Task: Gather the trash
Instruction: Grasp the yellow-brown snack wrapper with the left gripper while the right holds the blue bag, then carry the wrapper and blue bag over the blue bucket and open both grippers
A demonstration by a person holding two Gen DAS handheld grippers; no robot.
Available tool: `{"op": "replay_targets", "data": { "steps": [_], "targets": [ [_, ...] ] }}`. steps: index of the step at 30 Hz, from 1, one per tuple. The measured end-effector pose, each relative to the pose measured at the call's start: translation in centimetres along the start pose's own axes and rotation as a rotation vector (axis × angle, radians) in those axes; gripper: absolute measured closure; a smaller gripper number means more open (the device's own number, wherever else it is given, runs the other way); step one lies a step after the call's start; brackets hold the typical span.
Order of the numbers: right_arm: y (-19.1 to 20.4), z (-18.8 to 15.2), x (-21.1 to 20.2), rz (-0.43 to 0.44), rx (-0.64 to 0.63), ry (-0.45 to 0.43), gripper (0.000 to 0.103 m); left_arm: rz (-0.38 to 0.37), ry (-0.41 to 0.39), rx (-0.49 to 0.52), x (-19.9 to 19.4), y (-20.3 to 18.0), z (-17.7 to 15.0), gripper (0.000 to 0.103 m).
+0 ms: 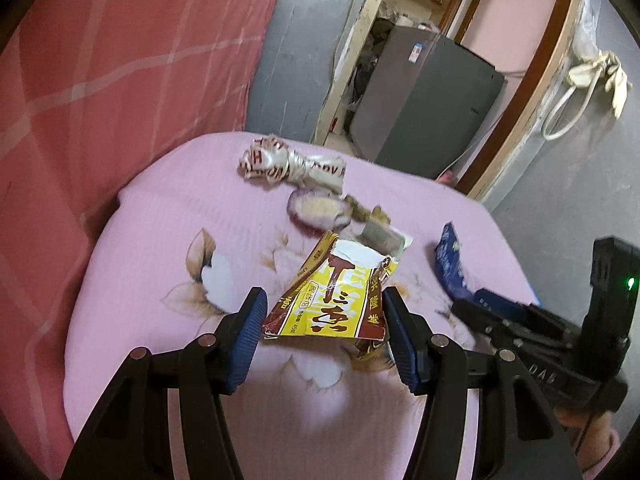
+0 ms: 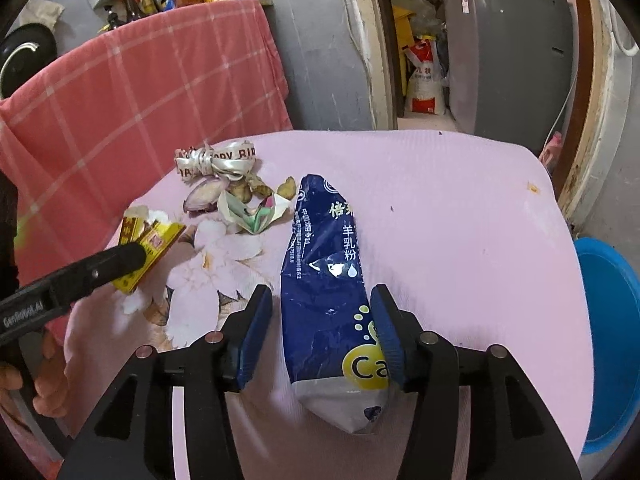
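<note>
Trash: crumpled yellow foil snack wrapper (image 1: 328, 300) | clamped in left gripper (image 1: 325, 334), lifted | dark blue foil milk-powder pouch (image 2: 326, 280) between parted right gripper (image 2: 321, 330) pads, unpinched | next: close, carry right to blue plastic bin (image 2: 608, 320)

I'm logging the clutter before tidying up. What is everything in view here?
yellow packet: one, yellow and red, in the left tool
blue bag: one, dark blue, on the pink cloth
ribbon: one, white with red letters, cloth's far side
onion piece: one, purple, beside the ribbon
folded paper: one, white and green, beside the onion piece
pink cloth: one, flowered, covering the surface
checked cloth: one, red, behind left
basin: one, blue, right of the cloth
left tool: one, black, blue pads, gripping the yellow packet
right tool: one, black, blue pads, open around the blue bag
</note>
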State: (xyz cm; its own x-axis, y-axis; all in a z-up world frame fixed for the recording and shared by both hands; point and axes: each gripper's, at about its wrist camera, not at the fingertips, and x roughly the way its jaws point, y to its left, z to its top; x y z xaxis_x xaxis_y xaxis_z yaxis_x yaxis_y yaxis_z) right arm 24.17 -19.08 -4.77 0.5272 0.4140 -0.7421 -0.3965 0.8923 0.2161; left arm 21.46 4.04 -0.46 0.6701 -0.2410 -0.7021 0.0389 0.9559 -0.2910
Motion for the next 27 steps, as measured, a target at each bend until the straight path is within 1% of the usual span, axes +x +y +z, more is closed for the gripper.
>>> {"op": "replay_targets", "data": {
  "steps": [2,5,11,15,18,20,21,23,27],
  "targets": [
    [0.0,-0.1,0.0,0.000,-0.003,0.007,0.054,0.006,0.013,0.007,0.1,0.0,-0.2,0.050],
    [-0.2,-0.3,-0.1,0.005,-0.003,0.011,0.060,0.009,0.027,0.015,0.1,-0.3,-0.8,0.050],
    [-0.3,-0.7,-0.5,0.030,0.016,0.010,0.062,0.026,0.050,0.054,0.3,-0.7,-1.5,0.049],
    [-0.6,-0.8,-1.1,0.058,0.045,-0.025,0.063,0.038,0.060,0.074,0.6,-0.8,-1.6,0.050],
    [-0.6,-1.1,-2.4,0.067,0.055,-0.086,0.064,0.038,0.053,0.058,0.6,-0.8,-1.6,0.051],
    [-0.4,-1.1,-3.4,0.061,0.045,-0.134,0.064,0.006,0.031,0.027,0.2,-0.8,-1.6,0.052],
    [-0.2,-1.0,-3.9,0.057,0.037,-0.162,0.064,0.002,0.017,0.019,0.0,-1.0,-1.4,0.052],
    [0.0,-0.8,-5.3,0.045,0.018,-0.221,0.064,-0.011,-0.023,0.012,-0.6,-1.4,-1.3,0.052],
    [0.2,-0.3,-8.6,0.008,-0.017,-0.361,0.064,-0.050,-0.142,-0.004,-2.2,-3.1,-0.6,0.052]
  ]
}}
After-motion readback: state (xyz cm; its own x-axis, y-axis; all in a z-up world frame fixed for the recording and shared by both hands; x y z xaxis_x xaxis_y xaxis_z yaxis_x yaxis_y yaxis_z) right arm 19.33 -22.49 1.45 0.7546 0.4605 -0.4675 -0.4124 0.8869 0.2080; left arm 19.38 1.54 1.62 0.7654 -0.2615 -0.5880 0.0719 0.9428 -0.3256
